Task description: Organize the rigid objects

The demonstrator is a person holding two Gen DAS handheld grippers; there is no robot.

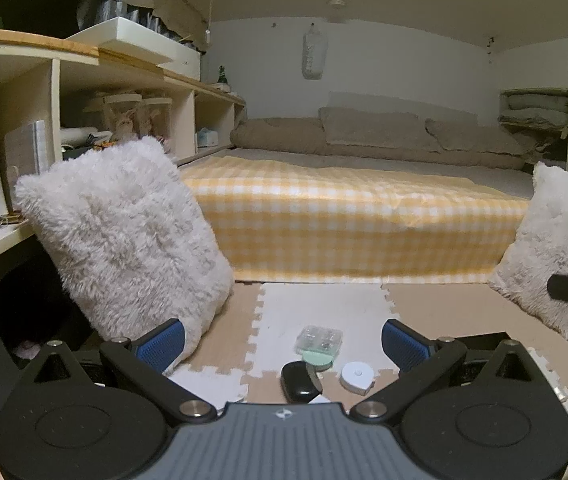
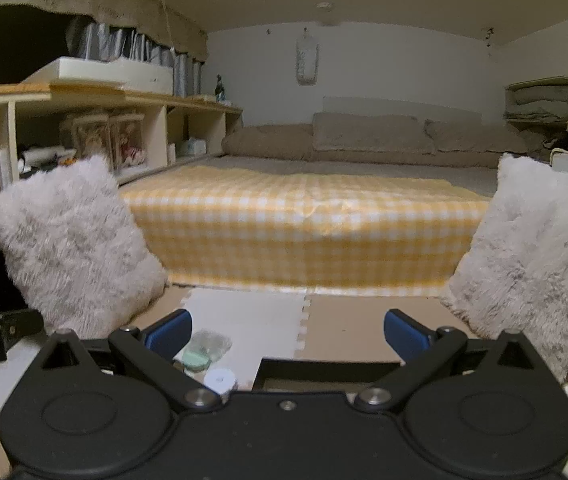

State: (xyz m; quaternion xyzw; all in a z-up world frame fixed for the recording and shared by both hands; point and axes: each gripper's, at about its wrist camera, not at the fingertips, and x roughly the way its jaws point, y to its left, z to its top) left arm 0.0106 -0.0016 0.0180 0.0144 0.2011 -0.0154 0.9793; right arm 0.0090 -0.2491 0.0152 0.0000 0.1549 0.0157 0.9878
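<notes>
Both the left gripper (image 1: 283, 346) and right gripper (image 2: 288, 330) are spread wide, empty. A clear case (image 1: 319, 339), green disc (image 1: 317, 359), black fob (image 1: 299, 381) and white puck (image 1: 358, 377) cluster on the floor mat (image 1: 324, 308), near the left gripper. Best to lower over one item, avoiding its neighbours.

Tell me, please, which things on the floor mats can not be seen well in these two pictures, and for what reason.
- Black object: left wrist view, near end hidden by the gripper body; identity unclear.
- Clear case: right wrist view, blurred; contents unreadable.
- White round object: right wrist view, lower part cut by the gripper.
- Black tray: right wrist view, only its far rim shows.
- Left gripper and right gripper: both open, empty.
</notes>
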